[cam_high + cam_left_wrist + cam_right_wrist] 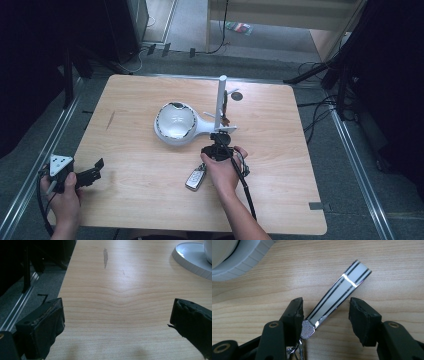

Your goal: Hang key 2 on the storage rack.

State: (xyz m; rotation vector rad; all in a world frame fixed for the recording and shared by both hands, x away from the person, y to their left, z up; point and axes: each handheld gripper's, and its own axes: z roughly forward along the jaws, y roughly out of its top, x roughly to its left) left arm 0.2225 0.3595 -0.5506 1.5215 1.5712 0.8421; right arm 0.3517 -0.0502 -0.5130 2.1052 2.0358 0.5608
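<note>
A silver and white key fob (195, 177) lies flat on the wooden table (150, 200), its key ring toward my right gripper (209, 156). In the right gripper view the fob (337, 300) lies slantwise between the two jaws; its meshed ring end sits against the left pad (295, 315), while the right pad (360, 320) stands apart from it. That gripper is open around the fob. At the table's front left corner my left gripper (97, 170) is held low and open, with bare wood between its jaws (117, 322).
A white key stand with a round bowl (175, 122) and an upright post (220, 102) with hooks stands mid-table, just beyond my right hand. Its ribbed base shows in the left gripper view (190, 257) and the right gripper view (237, 260). Cables and dark stands surround the table.
</note>
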